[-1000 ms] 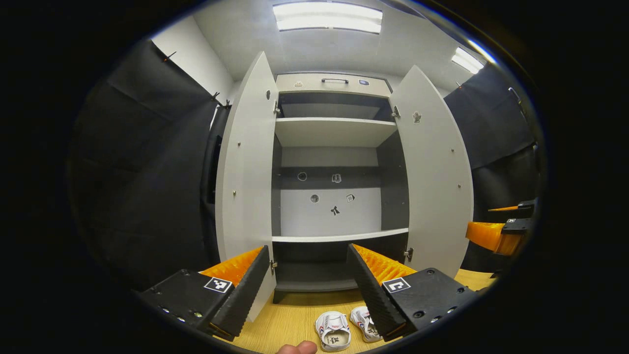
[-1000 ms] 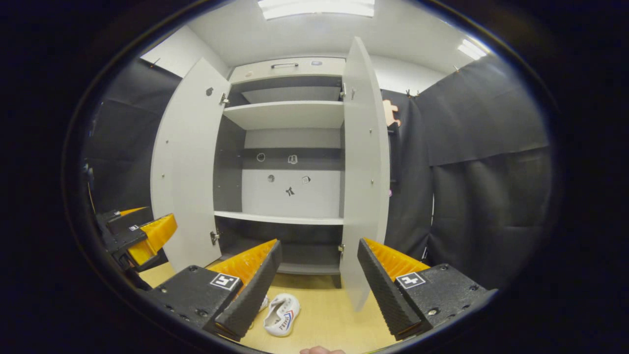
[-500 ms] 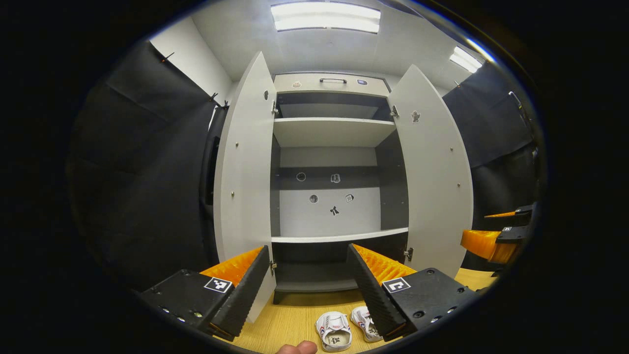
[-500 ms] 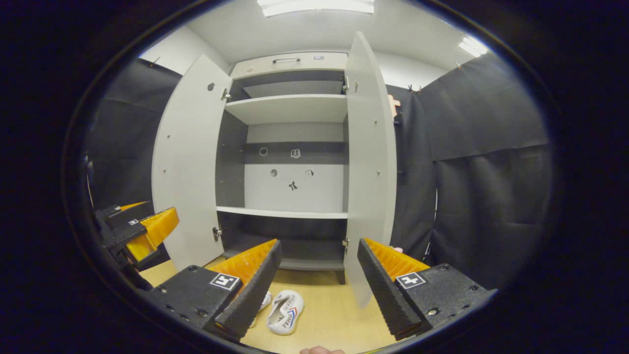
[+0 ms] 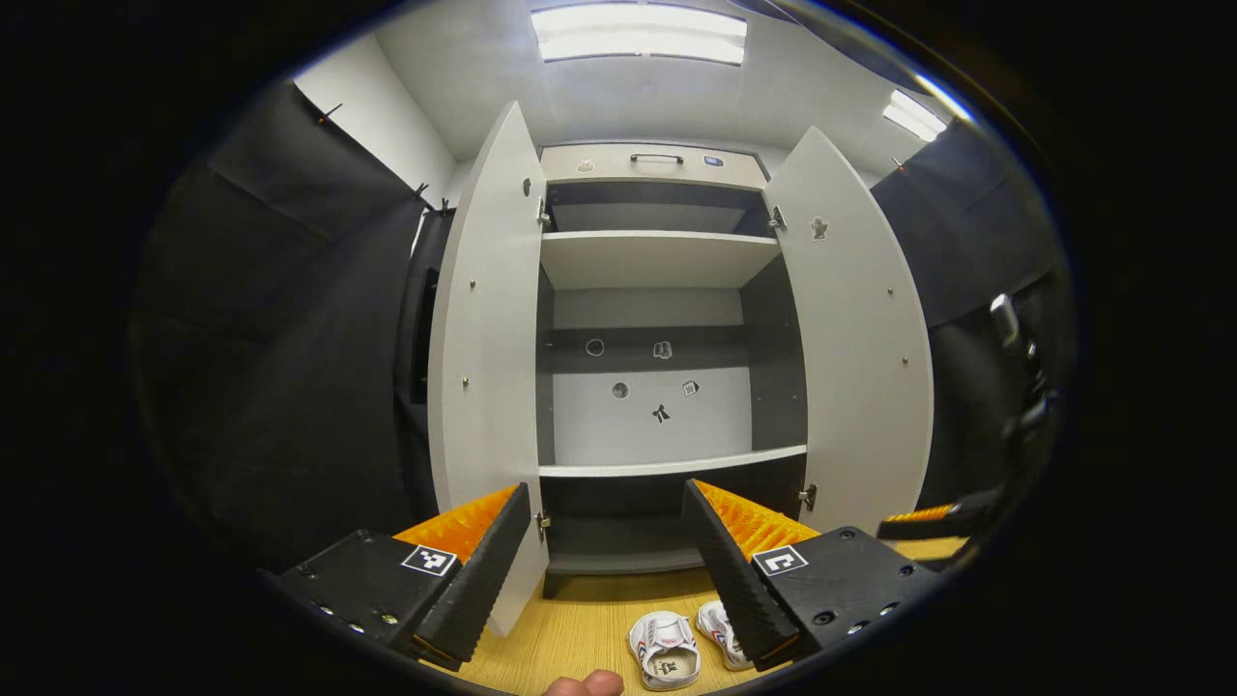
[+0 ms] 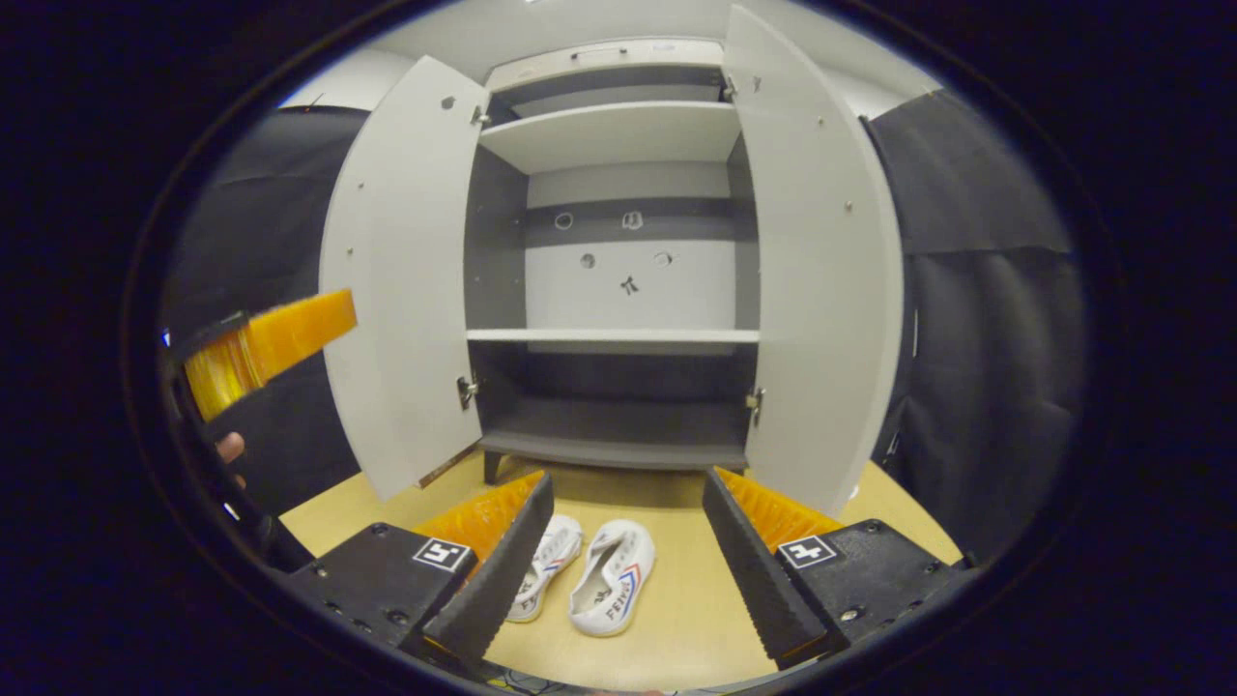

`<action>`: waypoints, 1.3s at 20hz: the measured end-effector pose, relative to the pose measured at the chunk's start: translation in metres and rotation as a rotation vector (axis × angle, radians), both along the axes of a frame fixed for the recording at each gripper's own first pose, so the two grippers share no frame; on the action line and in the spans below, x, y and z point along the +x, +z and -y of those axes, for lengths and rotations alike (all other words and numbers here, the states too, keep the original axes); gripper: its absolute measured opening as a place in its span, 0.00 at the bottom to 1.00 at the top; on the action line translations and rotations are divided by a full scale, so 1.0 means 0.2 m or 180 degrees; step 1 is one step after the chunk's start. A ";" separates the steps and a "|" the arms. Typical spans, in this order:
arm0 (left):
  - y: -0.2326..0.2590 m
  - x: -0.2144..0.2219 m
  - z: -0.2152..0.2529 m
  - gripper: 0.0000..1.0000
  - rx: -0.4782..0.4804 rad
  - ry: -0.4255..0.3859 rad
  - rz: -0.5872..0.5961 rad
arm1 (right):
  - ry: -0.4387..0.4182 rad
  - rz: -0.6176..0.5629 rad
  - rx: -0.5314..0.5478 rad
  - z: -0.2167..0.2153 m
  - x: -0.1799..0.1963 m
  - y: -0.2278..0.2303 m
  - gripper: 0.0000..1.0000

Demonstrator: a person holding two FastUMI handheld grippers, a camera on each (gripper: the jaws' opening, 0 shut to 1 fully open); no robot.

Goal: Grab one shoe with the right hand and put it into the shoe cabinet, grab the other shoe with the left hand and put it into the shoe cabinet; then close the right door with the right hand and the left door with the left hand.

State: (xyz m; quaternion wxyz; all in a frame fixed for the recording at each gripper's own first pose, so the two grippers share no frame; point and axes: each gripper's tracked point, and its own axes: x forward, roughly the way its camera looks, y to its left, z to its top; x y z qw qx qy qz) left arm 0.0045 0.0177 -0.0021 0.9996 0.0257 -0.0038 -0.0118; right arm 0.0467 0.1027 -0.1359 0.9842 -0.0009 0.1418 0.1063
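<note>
Two small white shoes lie side by side on the wooden floor in front of the grey shoe cabinet (image 6: 618, 387). In the right gripper view the right shoe (image 6: 611, 577) and the left shoe (image 6: 548, 565) sit between my right gripper's (image 6: 625, 556) open fingers, a little beyond them. In the left gripper view one shoe (image 5: 664, 649) and the other shoe (image 5: 716, 633) lie low, by the right finger of my open left gripper (image 5: 604, 570). Both cabinet doors, the left door (image 5: 488, 367) and the right door (image 5: 855, 338), stand wide open. Nothing is held.
The cabinet has bare shelves (image 5: 672, 466) and a low bottom shelf (image 6: 614, 449). Black cloth walls stand on both sides. The left gripper (image 6: 266, 343) and a hand show at the left of the right gripper view. A fingertip (image 5: 583, 684) sits at the bottom edge.
My right gripper has tilted down and swung left toward the shoes, which now lie between its fingers. The left gripper has barely moved.
</note>
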 end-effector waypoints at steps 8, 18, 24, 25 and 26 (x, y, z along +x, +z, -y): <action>-0.04 0.00 -0.14 0.95 0.0052 0.0098 -0.0037 | 0.0161 -0.0906 0.0085 -0.18 0.10 -0.59 0.84; -0.10 0.03 -0.32 0.95 -0.0010 0.0225 -0.0143 | 0.0054 -0.1355 -0.0002 -0.24 0.26 -0.94 0.61; -0.14 0.05 -0.35 0.95 0.0003 0.0215 -0.0204 | -0.0043 -0.1465 -0.0054 -0.23 0.38 -1.07 0.36; -0.14 0.05 -0.35 0.95 0.0008 0.0212 -0.0213 | -0.0049 -0.1467 -0.0059 -0.24 0.39 -1.09 0.31; -0.14 0.05 -0.35 0.95 0.0011 0.0209 -0.0223 | -0.0056 -0.1477 -0.0077 -0.24 0.42 -1.10 0.31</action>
